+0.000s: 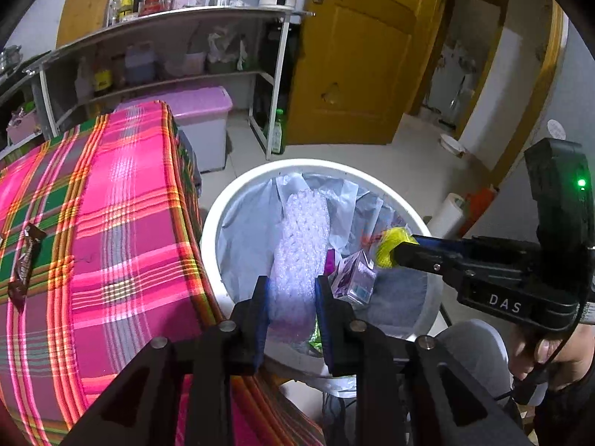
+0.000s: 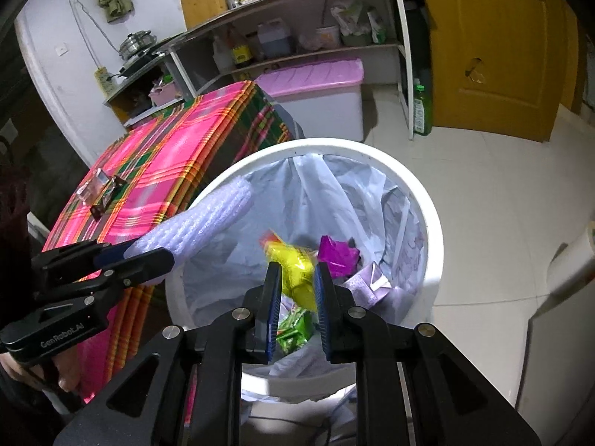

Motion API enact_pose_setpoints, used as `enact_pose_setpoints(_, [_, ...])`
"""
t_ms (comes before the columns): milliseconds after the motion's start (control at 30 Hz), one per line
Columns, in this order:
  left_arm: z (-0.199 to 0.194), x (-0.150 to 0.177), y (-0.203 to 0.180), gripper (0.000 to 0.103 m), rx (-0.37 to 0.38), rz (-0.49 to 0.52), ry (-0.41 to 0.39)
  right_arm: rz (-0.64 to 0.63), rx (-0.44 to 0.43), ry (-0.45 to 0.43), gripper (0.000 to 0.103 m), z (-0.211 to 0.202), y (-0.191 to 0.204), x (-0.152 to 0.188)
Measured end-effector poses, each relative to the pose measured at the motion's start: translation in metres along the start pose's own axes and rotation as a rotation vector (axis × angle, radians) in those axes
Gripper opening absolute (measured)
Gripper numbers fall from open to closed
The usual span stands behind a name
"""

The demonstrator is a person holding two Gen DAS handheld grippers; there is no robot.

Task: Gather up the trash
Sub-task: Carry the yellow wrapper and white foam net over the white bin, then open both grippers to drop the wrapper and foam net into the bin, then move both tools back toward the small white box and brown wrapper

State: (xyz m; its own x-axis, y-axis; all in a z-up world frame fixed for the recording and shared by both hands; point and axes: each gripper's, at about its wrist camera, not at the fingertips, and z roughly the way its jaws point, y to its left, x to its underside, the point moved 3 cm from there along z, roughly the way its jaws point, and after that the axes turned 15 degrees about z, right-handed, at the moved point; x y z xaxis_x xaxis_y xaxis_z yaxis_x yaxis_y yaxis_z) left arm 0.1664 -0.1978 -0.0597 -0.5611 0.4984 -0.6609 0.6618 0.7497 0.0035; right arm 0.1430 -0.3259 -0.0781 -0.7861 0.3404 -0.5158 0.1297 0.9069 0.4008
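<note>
A white trash bin [image 1: 223, 200] [image 2: 427, 215] with a pale liner stands beside the table. My left gripper [image 1: 292, 297] [image 2: 148, 256] is shut on a white foam net sleeve [image 1: 301, 245] [image 2: 208, 215] and holds it over the bin's left rim. My right gripper [image 2: 296, 282] [image 1: 390, 252] is shut on a yellow wrapper [image 2: 293, 271] [image 1: 390, 243] and holds it over the bin. Inside the bin lie a purple carton [image 1: 355, 278] [image 2: 366, 284], a magenta wrapper [image 2: 336, 252] and a green wrapper [image 2: 295, 329]. A brown snack wrapper [image 1: 24, 264] [image 2: 109, 195] lies on the table.
The table has a pink and green plaid cloth [image 1: 122, 223] [image 2: 160, 156]. A clear plastic piece [image 2: 91, 187] lies on it. Behind are a shelf rack [image 1: 167, 55], a lidded pink and white box [image 1: 200, 126], a green bottle [image 1: 277, 133] and an orange door [image 1: 357, 55].
</note>
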Motion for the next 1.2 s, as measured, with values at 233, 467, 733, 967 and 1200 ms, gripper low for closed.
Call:
enact_pose_setpoints(233, [0.006,0.001,0.004,0.028,0.023,-0.006,0.008,0.01,-0.005,-0.006,0.043,-0.003,-0.001,-0.002])
enact_pose_setpoints(467, [-0.007,0.003,0.008,0.028,0.014,-0.02,-0.023,-0.003,-0.031,-0.036,0.043,-0.017,0.01,-0.004])
enact_pose_setpoints(733, [-0.048,0.008,0.015,0.028,-0.032,-0.049,-0.103,-0.034,-0.09,-0.099,0.043,-0.044,0.034,-0.004])
enact_pose_setpoints(967, [-0.083,0.016,0.026,0.029,-0.094,-0.077,-0.16,-0.088,-0.108,-0.137,0.043,-0.056,0.067,0.0])
enact_pose_setpoints(1200, [-0.111,0.029,0.041,0.029,-0.156,-0.109,-0.192,-0.135,-0.152,-0.115,0.043,-0.053,0.096,0.006])
